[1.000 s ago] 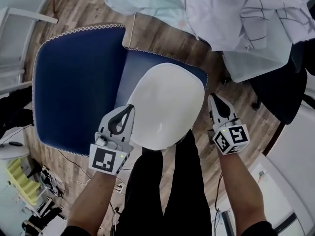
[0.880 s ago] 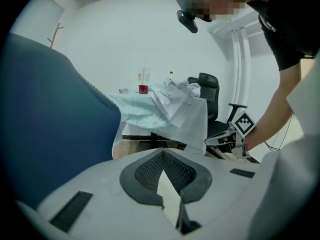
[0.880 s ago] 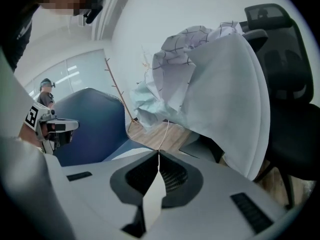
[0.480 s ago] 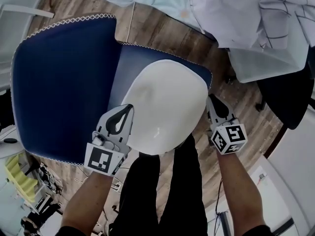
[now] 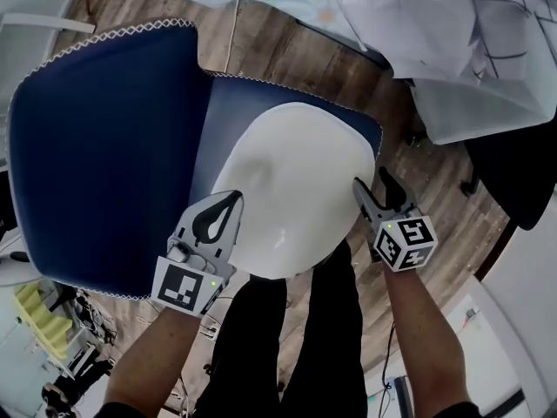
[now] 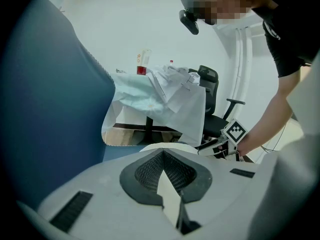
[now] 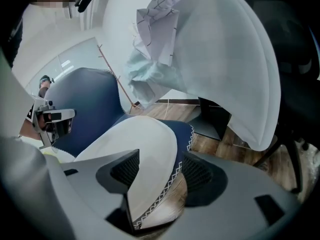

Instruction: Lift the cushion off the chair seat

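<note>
Nearest the wearer, the left gripper (image 5: 231,200) is clamped onto the cushion's (image 5: 296,181) rim at 7 o'clock. Its own view shows the jaws drawn together with a thin pale wedge of that rim nipped between them.

The right gripper (image 5: 372,183) sits at the rim's 4 o'clock. Its jaws are opening. The cushion edge and the seat's zigzag trim lie between them, and the pads are not pressing on either. One on each side suits a level two-handed lift, but only the left has purchase at present.

The white cushion lies flat on the chair seat (image 5: 352,122), covering most of it, so the lift is judged not accomplished.

The blue backrest (image 5: 104,138) stands at 9 to 10 o'clock of the cushion. Beyond it, from 12 to 2 o'clock, pale draped cloths (image 5: 418,24) hang over furniture.

Count:
- Grippers: two.
- Cushion: one.
- Blue chair: one.
- Black office chair (image 5: 513,164): one, partly seen at 3 o'clock.
</note>
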Available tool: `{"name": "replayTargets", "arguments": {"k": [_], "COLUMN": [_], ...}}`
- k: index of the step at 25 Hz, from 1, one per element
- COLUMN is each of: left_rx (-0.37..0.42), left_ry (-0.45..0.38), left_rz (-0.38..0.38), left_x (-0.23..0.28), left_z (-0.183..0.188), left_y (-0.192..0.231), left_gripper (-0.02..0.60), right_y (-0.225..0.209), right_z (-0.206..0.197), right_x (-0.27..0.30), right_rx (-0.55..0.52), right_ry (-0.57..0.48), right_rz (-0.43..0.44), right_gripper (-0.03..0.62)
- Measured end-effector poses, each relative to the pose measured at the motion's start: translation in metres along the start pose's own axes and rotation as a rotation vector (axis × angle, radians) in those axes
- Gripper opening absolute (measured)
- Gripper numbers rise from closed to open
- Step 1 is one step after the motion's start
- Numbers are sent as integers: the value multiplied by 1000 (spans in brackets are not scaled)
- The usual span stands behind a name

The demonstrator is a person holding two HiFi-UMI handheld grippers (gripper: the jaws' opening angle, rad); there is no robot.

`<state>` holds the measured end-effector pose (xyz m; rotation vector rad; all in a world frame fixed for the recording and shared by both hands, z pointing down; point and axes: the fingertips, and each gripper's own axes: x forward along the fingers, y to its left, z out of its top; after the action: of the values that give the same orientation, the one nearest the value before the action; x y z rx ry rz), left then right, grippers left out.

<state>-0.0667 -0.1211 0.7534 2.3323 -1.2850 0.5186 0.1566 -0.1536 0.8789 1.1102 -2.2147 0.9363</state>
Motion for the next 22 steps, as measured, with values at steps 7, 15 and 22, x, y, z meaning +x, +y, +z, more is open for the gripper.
{"name": "replayTargets", "arguments": {"k": [7, 15, 22], "left_rx": [-36, -21, -19], "left_ry": [21, 11, 14], "left_rz": [-8, -4, -13], "left_x": [3, -2, 1], "left_z": [-2, -2, 1], "left_y": [-6, -6, -8], "left_gripper": [3, 3, 3], "right_y": [-2, 2, -7], "right_z": [-12, -14, -13], "right_x": [6, 10, -6], "right_rx": [45, 44, 55], "right_ry": [24, 79, 79], "right_rz": [-17, -3, -50], "right_gripper": [250, 217, 104]}}
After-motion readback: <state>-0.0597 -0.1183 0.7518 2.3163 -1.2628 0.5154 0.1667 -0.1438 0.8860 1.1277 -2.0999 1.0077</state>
